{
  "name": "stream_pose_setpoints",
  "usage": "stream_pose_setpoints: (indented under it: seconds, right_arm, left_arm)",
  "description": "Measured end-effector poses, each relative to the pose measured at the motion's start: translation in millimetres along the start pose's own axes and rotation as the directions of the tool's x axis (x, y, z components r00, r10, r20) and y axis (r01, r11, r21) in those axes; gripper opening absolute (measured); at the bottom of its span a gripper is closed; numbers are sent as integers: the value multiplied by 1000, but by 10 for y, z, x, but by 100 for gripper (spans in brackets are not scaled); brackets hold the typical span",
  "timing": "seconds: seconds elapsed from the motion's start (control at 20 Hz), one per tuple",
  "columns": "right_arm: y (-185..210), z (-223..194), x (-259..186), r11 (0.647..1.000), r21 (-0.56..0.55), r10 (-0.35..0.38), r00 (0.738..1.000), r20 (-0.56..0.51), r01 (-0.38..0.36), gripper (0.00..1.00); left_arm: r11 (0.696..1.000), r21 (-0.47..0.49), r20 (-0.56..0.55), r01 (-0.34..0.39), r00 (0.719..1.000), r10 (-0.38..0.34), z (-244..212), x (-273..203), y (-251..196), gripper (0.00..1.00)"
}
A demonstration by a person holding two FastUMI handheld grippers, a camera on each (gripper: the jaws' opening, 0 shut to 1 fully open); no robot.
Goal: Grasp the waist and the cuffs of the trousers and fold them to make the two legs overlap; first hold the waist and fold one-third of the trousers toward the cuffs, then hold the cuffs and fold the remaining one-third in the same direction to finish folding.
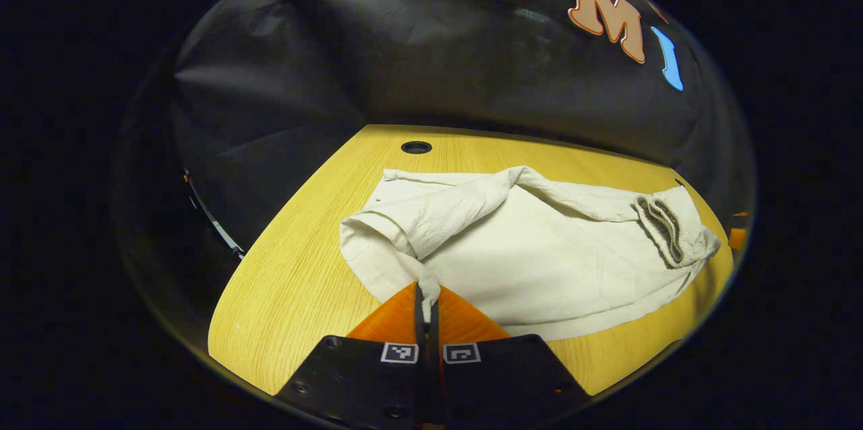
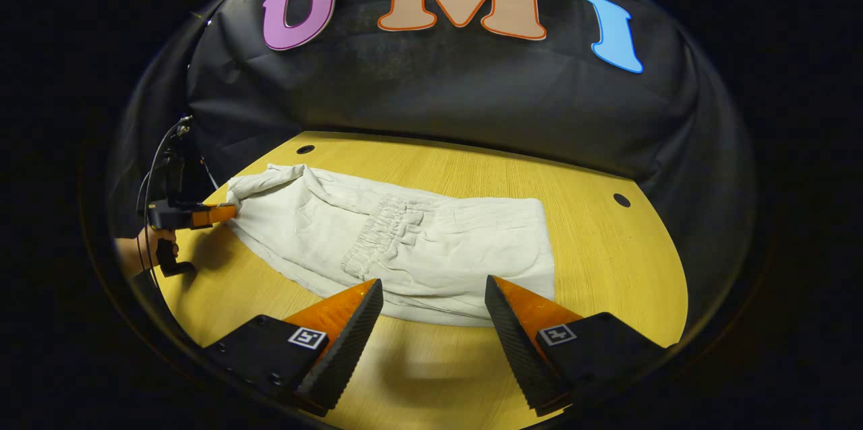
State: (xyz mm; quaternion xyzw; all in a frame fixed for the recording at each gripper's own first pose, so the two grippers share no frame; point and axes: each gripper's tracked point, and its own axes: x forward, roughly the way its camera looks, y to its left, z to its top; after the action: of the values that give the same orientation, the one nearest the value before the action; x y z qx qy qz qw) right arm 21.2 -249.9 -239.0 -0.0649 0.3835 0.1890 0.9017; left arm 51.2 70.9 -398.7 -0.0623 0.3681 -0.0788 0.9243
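Note:
Cream trousers [image 1: 539, 261] lie on the wooden table [image 1: 303, 282], legs overlapped. Their ribbed waistband [image 1: 664, 228] is folded over onto the legs at the far right of the left gripper view. My left gripper [image 1: 427, 294] is shut on the cuff end, with a strip of cloth pinched between its fingers and lifted slightly. In the right gripper view the trousers [image 2: 431, 248] stretch across the table, and the waistband [image 2: 377, 234] lies over their middle. My right gripper [image 2: 431, 298] hangs open just short of the near hem, holding nothing. The left gripper [image 2: 226, 211] grips the cloth's left end.
A hand [image 2: 145, 244] holds the left gripper at the table's left edge, with a cable above it. Round holes [image 2: 305, 149] [image 2: 621, 200] mark the tabletop [image 2: 607, 268] near the back. Bare wood lies to the right of the trousers. The black cloth wall stands close behind.

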Motion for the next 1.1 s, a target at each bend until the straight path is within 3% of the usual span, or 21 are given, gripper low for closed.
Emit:
stream_pose_setpoints:
  seconds: [0.15, 0.25, 0.55, 1.1]
  right_arm:
    - [-115, 39, -66, 1000, -15, 6, 1000, 29, -6, 98]
    - [-192, 49, -110, 1000, 4, 23, 999, 45, -23, 98]
    - [-505, 50, -204, 997, 48, 62, 995, 78, -66, 98]
    - [-1035, -57, -500, 993, 98, 51, 991, 125, -64, 97]
  left_arm:
    - [994, -107, 24, -1, 1000, 4, 172, -49, -48, 0]
    - [992, -126, 75, 4, 997, 6, 393, -145, -102, 0]
    - [997, -78, 160, 4, 987, 8, 904, -433, -550, 0]
    - [992, -2, 255, 128, 959, -123, 1506, -717, -1707, 0]
